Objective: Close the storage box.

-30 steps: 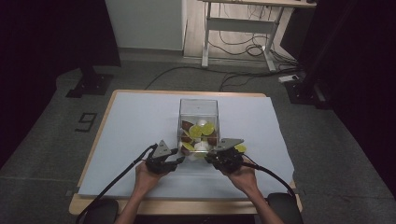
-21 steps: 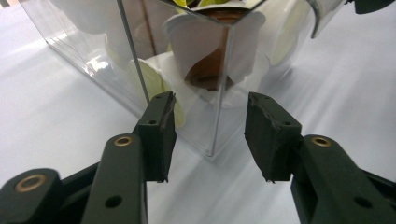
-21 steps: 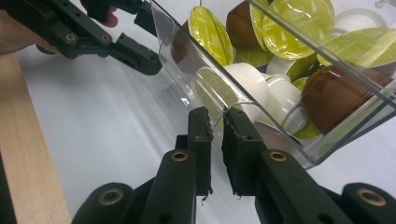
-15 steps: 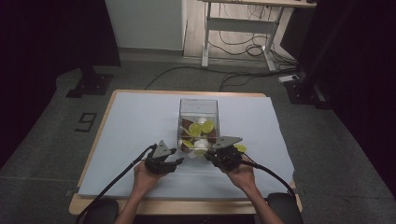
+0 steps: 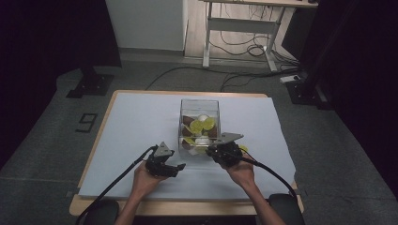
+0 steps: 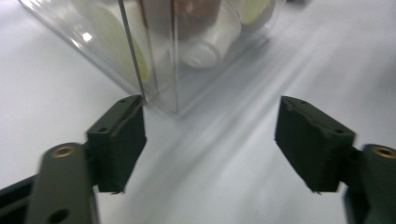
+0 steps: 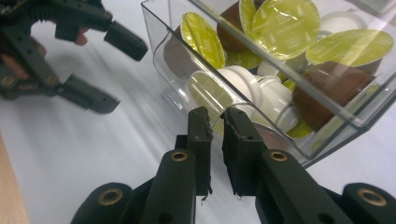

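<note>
I had the right gripper (image 7: 215, 122) pinched on the near wall of the box (image 5: 199, 108) of capsules (image 7: 285, 23) mid-table, apparently tilting it, while my left gripper (image 6: 210, 135) had just been opening, empty beside it.

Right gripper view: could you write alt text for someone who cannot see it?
A clear plastic box of green-lidded, brown and white coffee capsules sits on a white table cover, with the right gripper shut on its near wall. The left gripper, held in a hand, hangs open at upper left.
</note>
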A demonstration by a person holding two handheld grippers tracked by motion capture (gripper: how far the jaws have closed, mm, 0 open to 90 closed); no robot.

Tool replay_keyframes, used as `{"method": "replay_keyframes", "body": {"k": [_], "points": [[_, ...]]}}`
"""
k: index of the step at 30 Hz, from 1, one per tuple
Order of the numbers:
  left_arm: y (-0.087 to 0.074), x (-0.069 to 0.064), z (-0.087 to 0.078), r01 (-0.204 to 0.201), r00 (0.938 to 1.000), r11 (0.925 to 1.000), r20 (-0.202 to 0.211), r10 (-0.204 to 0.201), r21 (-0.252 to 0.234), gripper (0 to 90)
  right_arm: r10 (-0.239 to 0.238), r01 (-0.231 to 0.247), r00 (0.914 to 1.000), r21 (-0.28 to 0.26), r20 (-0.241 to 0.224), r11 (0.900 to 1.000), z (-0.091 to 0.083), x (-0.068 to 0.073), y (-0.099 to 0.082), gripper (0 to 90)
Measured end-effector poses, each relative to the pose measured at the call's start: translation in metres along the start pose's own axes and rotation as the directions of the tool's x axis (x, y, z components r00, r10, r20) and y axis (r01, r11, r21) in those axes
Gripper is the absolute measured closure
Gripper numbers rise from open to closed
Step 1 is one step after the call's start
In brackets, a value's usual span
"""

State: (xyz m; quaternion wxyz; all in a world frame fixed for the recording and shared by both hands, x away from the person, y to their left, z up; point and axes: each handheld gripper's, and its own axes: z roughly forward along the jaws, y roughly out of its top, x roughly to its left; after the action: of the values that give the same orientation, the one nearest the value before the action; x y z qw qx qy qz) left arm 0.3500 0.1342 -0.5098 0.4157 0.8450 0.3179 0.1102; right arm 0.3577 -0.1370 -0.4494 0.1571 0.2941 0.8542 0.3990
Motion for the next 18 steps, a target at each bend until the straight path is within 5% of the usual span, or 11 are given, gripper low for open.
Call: {"method": "replay_keyframes", "body": {"k": [11, 18], "points": [[-0.0040, 0.0047, 0.0020, 0.062, 0.9981, 0.9978, 0.003, -0.062, 0.025, 11.2, 0.025, -0.025, 0.9997, -0.006, 0.008, 0.9997, 0.0048, -0.0054, 0.0030, 80.5], [-0.0078, 0.0052, 0.0055, 0.062, 0.9981, 0.9957, -0.001, -0.062, 0.069, 4.8, 0.034, -0.034, 0.9991, 0.001, 0.024, 0.9994, 0.0095, -0.0088, 0.0065, 80.1]]}}
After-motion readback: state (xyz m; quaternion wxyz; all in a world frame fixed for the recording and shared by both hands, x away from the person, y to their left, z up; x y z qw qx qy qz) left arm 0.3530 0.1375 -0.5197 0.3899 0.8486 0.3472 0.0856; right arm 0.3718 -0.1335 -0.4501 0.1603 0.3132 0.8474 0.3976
